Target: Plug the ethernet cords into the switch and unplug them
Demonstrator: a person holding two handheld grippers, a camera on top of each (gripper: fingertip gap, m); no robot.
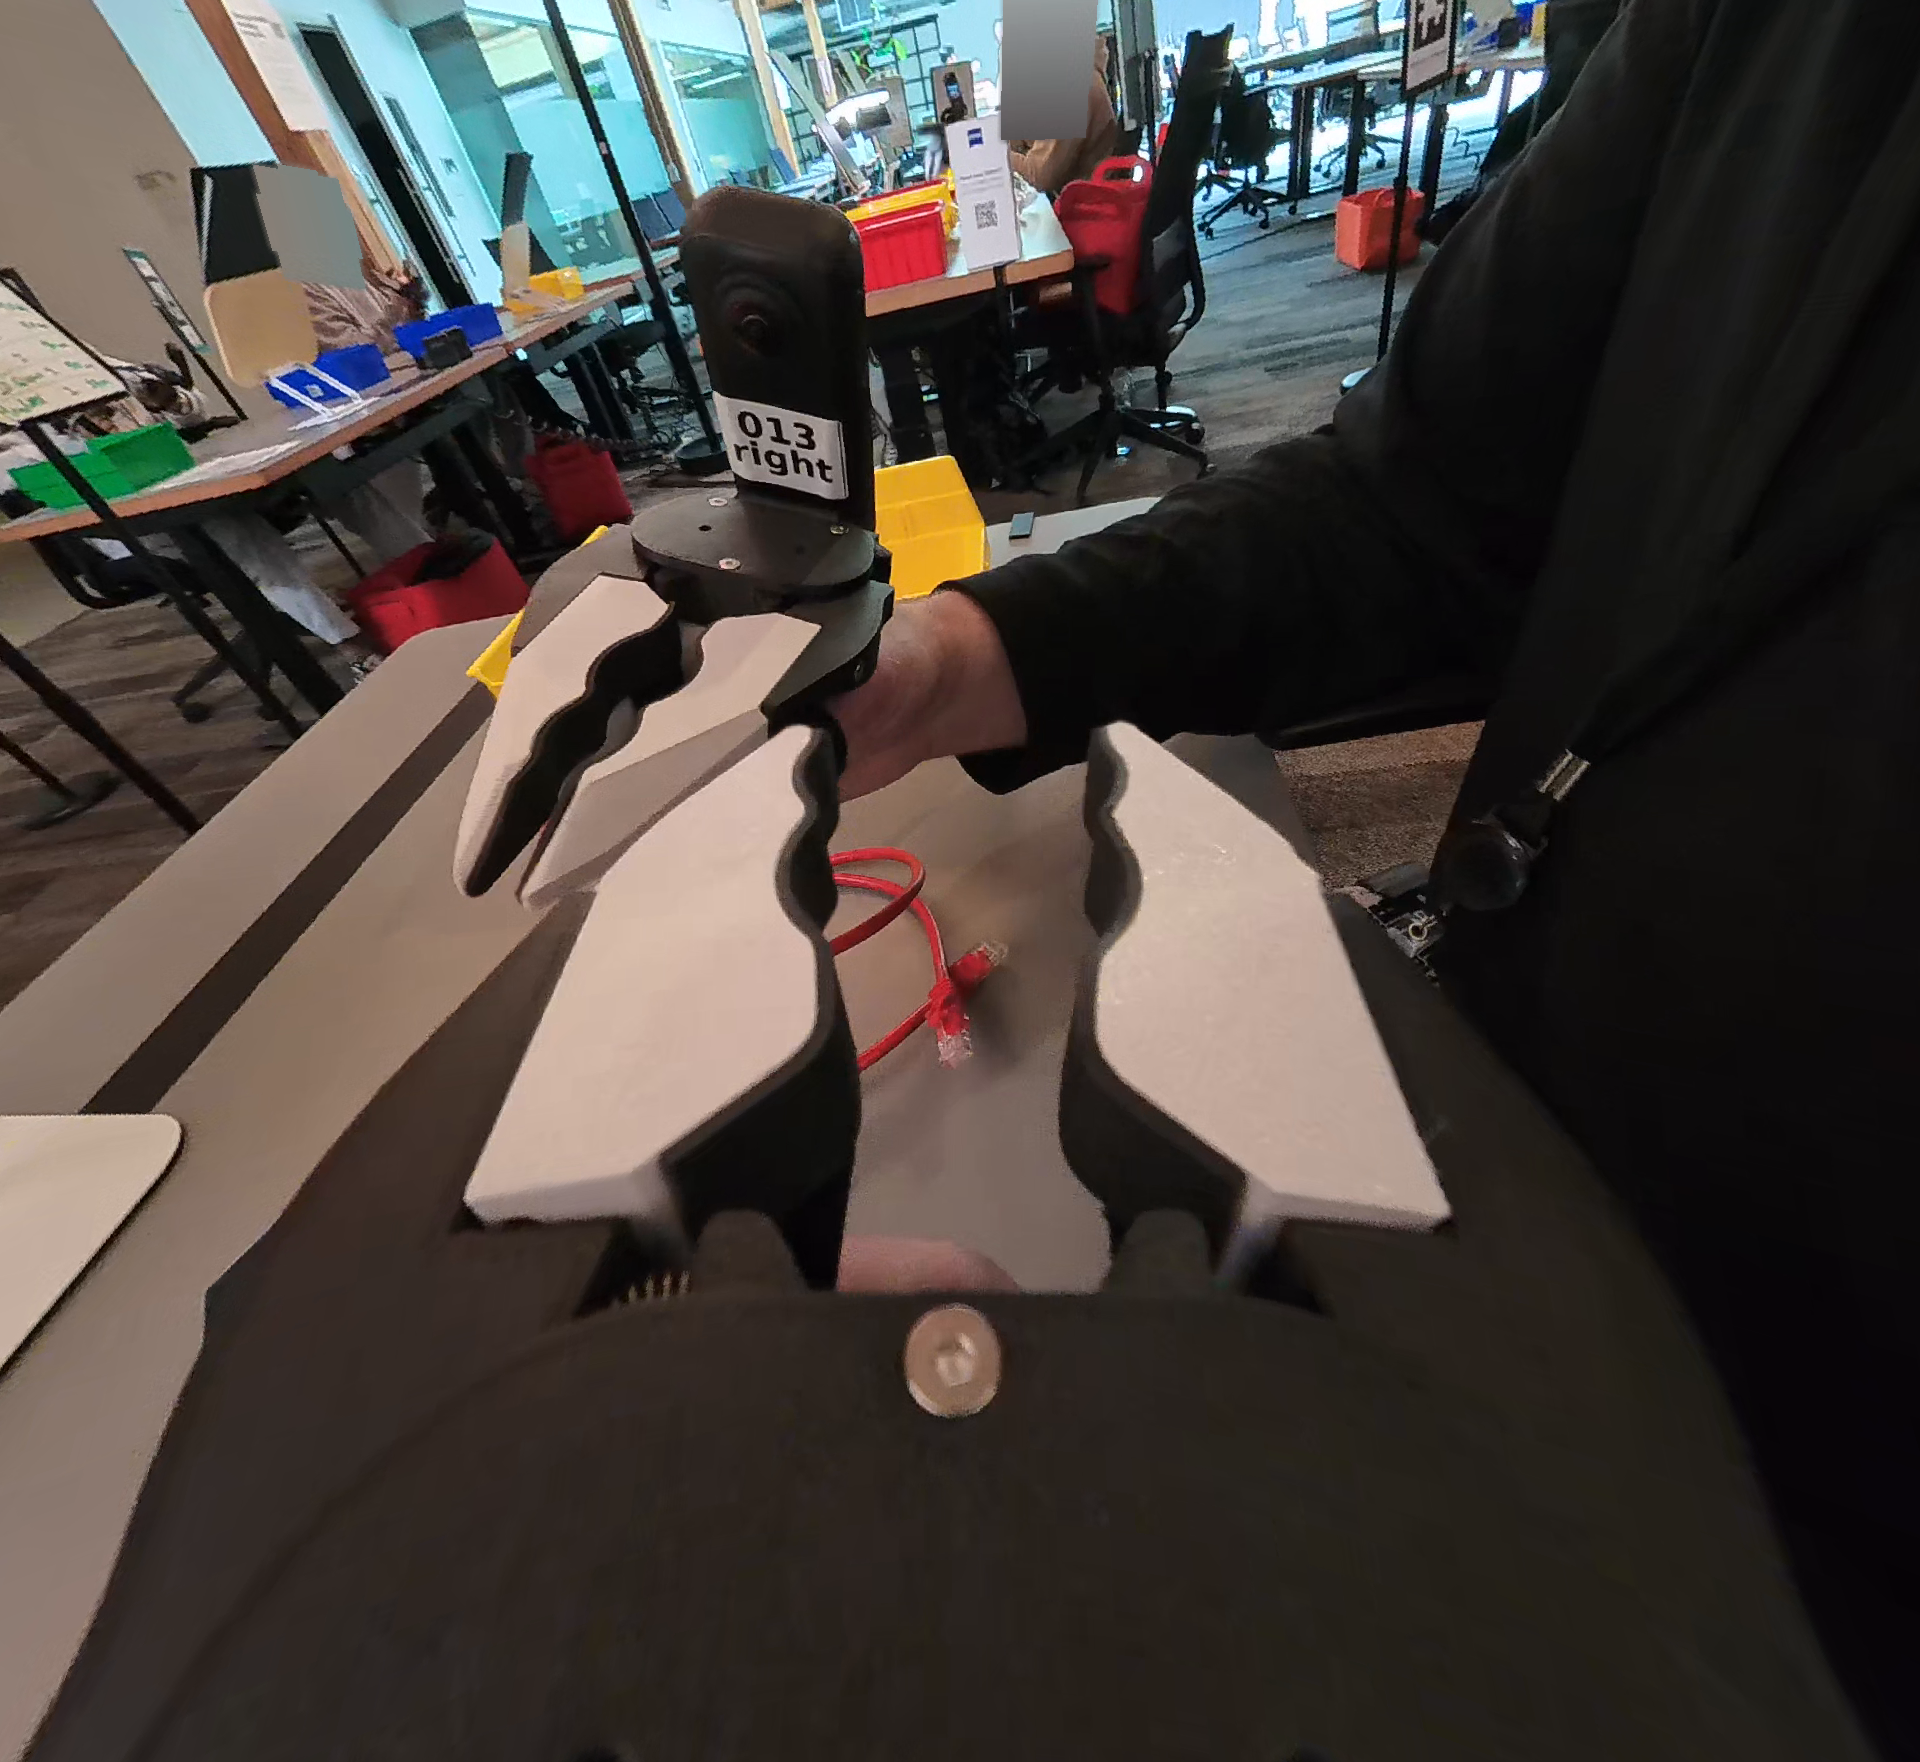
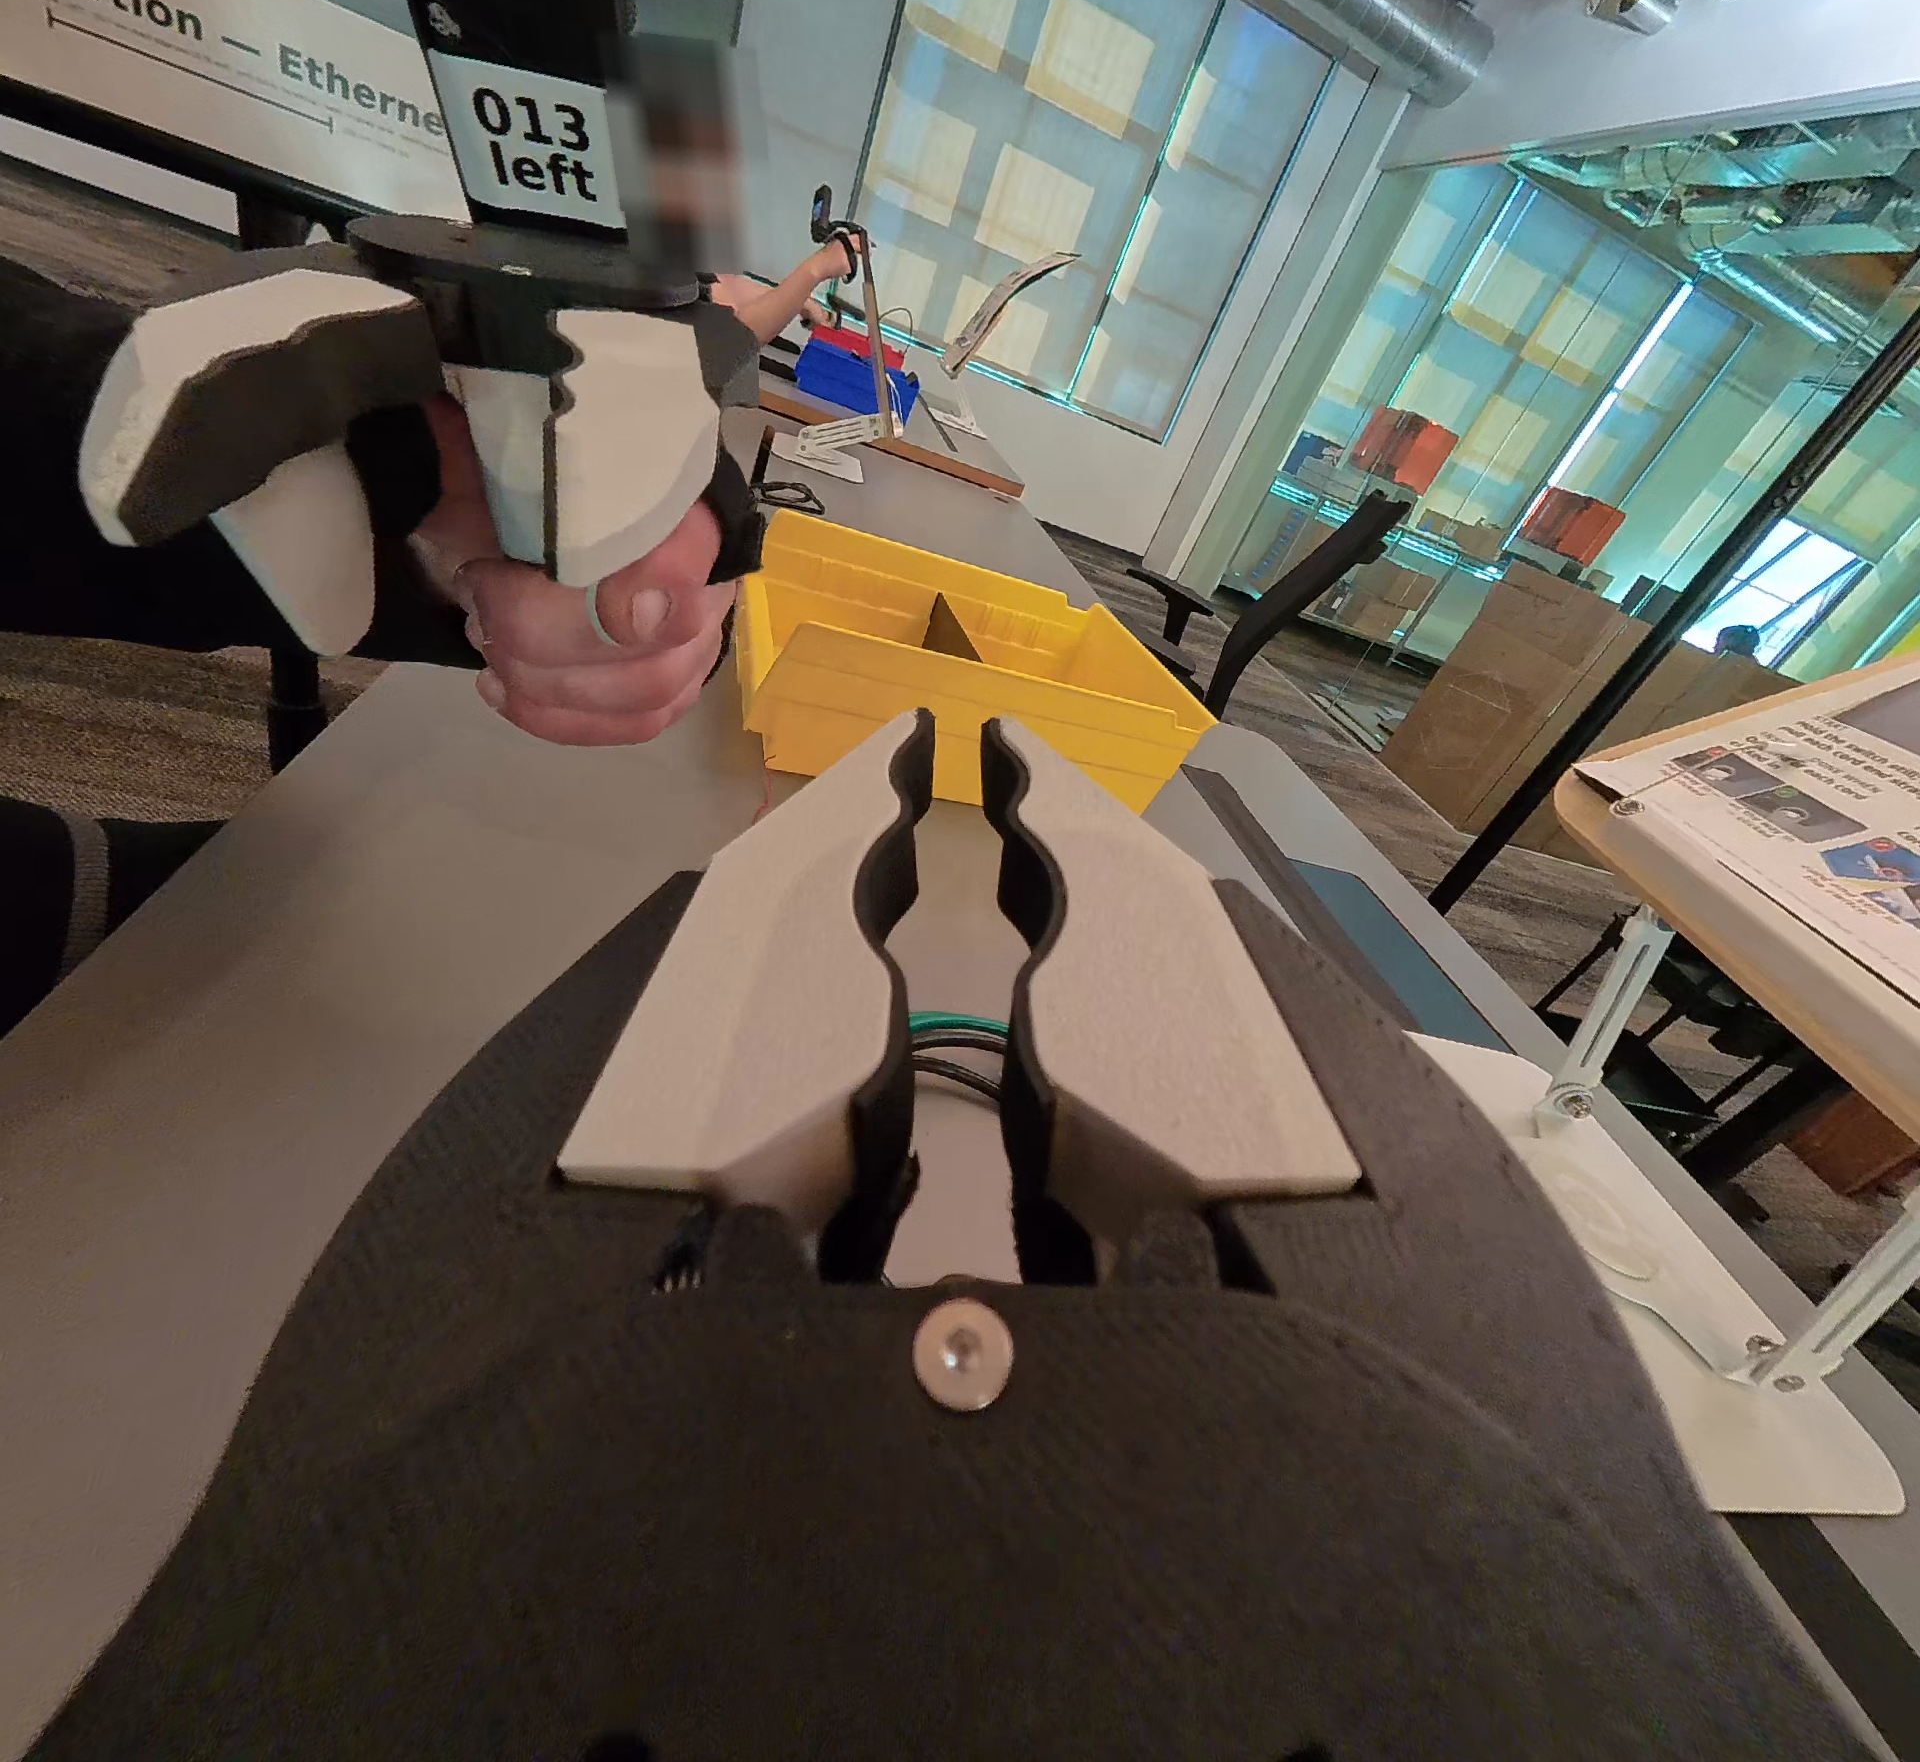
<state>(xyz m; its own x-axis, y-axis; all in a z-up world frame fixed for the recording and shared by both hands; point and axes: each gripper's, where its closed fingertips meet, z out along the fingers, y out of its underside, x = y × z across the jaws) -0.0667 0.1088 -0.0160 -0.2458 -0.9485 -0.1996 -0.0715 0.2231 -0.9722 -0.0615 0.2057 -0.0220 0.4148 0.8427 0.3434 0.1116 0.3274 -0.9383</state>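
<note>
Two grippers are held above the grey tabletop [image 1: 997,839] — the left gripper [image 1: 961,777] spread wide over a red ethernet cord [image 1: 940,985], the right gripper [image 2: 958,736] narrowed and empty.

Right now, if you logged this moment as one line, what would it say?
left hand-held gripper: open, empty | right hand-held gripper: nearly closed, empty | red cable: loose on table | switch: not seen

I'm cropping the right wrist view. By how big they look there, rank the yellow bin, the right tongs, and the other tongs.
1. Right tongs, nearest the camera, which inflates them.
2. Yellow bin.
3. Left tongs, roughly matching the bin.
</note>
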